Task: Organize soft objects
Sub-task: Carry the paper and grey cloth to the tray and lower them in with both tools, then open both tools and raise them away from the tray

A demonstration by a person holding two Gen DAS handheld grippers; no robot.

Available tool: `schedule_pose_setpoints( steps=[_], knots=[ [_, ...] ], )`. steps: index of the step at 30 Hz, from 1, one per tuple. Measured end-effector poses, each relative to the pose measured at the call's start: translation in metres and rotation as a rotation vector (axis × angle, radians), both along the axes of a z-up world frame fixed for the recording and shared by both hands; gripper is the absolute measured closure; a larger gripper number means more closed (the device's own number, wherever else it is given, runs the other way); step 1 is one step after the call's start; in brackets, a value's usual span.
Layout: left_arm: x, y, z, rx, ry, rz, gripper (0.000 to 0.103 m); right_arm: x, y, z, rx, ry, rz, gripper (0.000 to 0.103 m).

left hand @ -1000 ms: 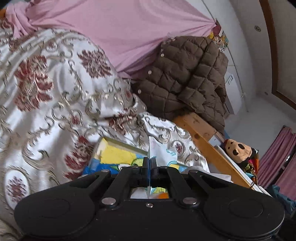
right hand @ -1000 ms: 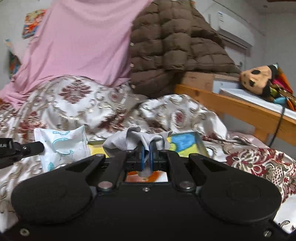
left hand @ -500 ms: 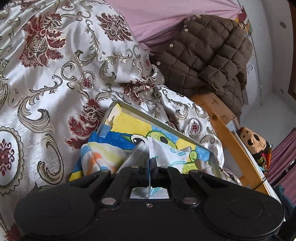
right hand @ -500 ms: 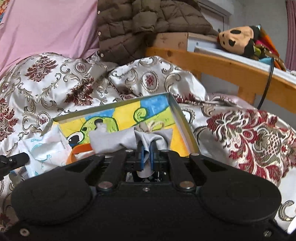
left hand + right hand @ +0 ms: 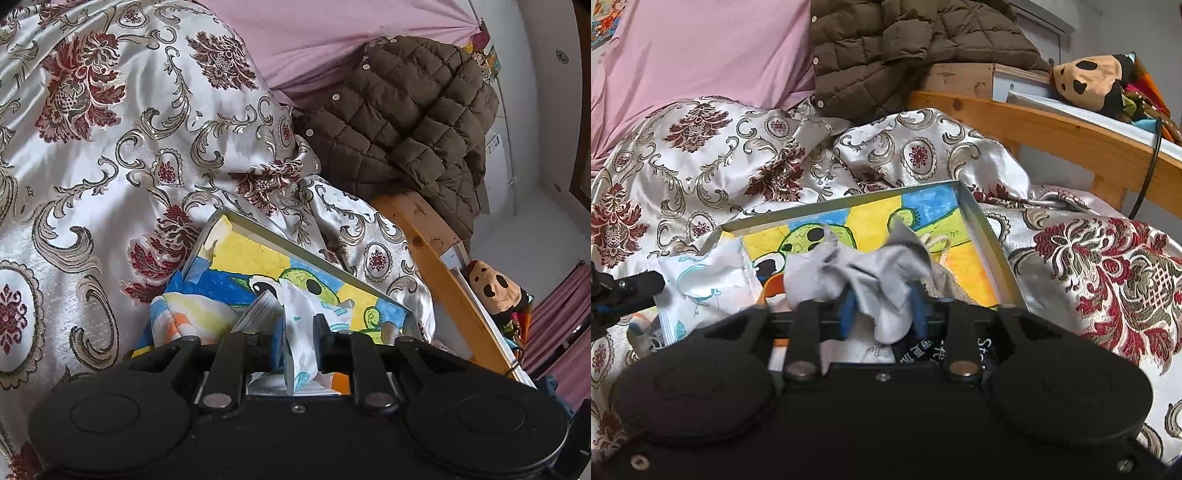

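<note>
Here, both of my grippers tilt downward over a shallow box (image 5: 988, 236) lying on the patterned bedspread (image 5: 110, 155).

Left gripper (image 5: 298, 332): jaws have just been opening and now stand a little apart. A white packet (image 5: 301, 325) with blue print stands on edge between the pads; it seems loose in the gap, though I cannot tell whether one pad touches it. The packet sits low centre of the left view, over the box's painted floor.

Right gripper (image 5: 882, 306): jaws have just been opening too, and stand apart. A crumpled grey cloth (image 5: 857, 273) sits between the blue pads, bunched above them and hanging in a fold below. The pads no longer squeeze it. It is at the middle of the right view, over the near part of the box.

Only the left view shows:
- a torn corner of the box's painted lining at its upper left end;
- the bedspread rising steeply across the whole left half of the frame.

Only the right view shows:
- my left gripper from the side, at the left edge, tips against the packet;
- the grey cloth;
- a dark label with white print just under my right jaws;
- a black cable at the right edge.

Both views show the brown quilted jacket (image 5: 886, 48), pink sheet (image 5: 332, 33), wooden bed rail (image 5: 1052, 125) and a tan soft toy (image 5: 1086, 79) with black patches.
</note>
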State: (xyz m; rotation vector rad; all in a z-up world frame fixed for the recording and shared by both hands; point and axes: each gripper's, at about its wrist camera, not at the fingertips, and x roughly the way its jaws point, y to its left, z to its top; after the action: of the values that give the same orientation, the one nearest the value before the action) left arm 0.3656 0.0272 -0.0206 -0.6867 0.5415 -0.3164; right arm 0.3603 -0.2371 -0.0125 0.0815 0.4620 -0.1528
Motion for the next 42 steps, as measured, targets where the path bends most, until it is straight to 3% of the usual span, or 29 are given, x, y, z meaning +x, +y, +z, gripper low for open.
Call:
schedule_pose_setpoints(
  steps=[3, 8, 16, 26, 31, 42],
  knots=[
    [-0.001, 0.001, 0.001, 0.010, 0.010, 0.007, 0.069, -0.002, -0.002, 0.000, 0.012, 0.011, -0.010, 0.064],
    [-0.005, 0.000, 0.004, 0.040, 0.026, 0.037, 0.064, -0.006, -0.011, 0.000, 0.043, 0.035, -0.035, 0.051],
    [-0.028, -0.005, 0.027, 0.143, -0.032, 0.099, 0.041, -0.022, -0.018, 0.012, 0.069, 0.008, -0.013, 0.020],
    [-0.059, -0.020, 0.046, 0.242, -0.062, 0.088, 0.030, -0.051, -0.028, 0.034, 0.083, -0.048, -0.010, 0.011],
    [-0.080, -0.029, 0.058, 0.299, -0.102, 0.081, 0.023, -0.078, -0.037, 0.047, 0.102, -0.110, -0.009, 0.001],
    [-0.135, -0.034, 0.081, 0.365, -0.170, 0.141, 0.003, -0.149, -0.044, 0.077, 0.089, -0.234, 0.034, 0.001]
  ],
)
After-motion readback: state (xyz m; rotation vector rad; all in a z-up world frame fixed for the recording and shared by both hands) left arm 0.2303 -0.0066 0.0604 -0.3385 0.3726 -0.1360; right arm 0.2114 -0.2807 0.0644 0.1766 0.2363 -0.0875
